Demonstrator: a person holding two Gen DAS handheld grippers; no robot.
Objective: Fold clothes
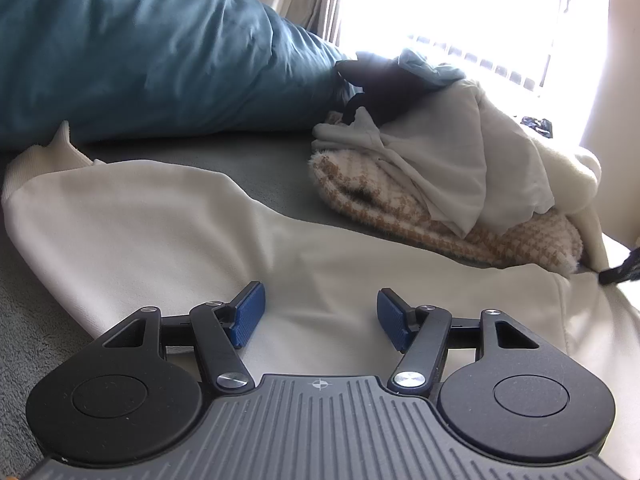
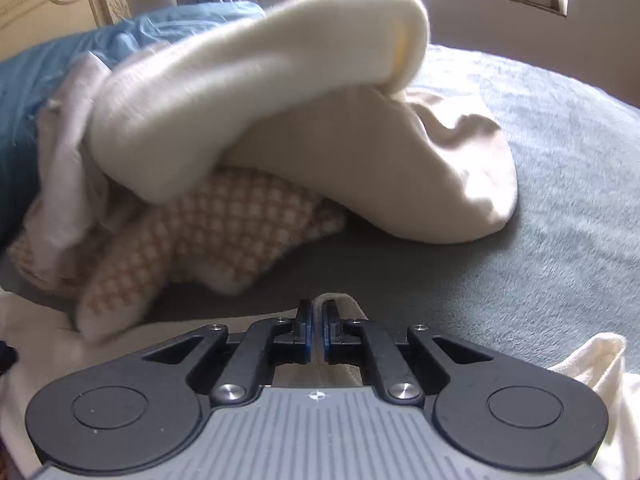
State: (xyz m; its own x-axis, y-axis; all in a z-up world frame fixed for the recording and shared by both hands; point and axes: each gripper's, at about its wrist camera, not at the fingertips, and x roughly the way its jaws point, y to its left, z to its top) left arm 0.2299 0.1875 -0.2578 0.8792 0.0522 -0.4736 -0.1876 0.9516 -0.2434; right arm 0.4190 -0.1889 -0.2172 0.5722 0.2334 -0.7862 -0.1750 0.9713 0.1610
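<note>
A cream sweatshirt (image 1: 160,216) lies spread on the grey bed cover (image 1: 240,156), its ribbed cuff (image 1: 36,164) at the far left. My left gripper (image 1: 320,316) hovers just over the cloth, jaws open, with nothing between the blue pads (image 1: 248,316). In the right wrist view my right gripper (image 2: 318,320) is shut on a raised fold of the cream sweatshirt (image 2: 340,300). More of this garment shows at the lower right corner (image 2: 600,364).
A pile of clothes sits beyond: a tan checked knit (image 1: 380,200) (image 2: 208,232), a white cloth (image 1: 460,152), a dark garment (image 1: 384,80) and a thick cream knit (image 2: 260,92). A blue duvet (image 1: 140,40) bulks behind. A bright window (image 1: 460,8) is at the back.
</note>
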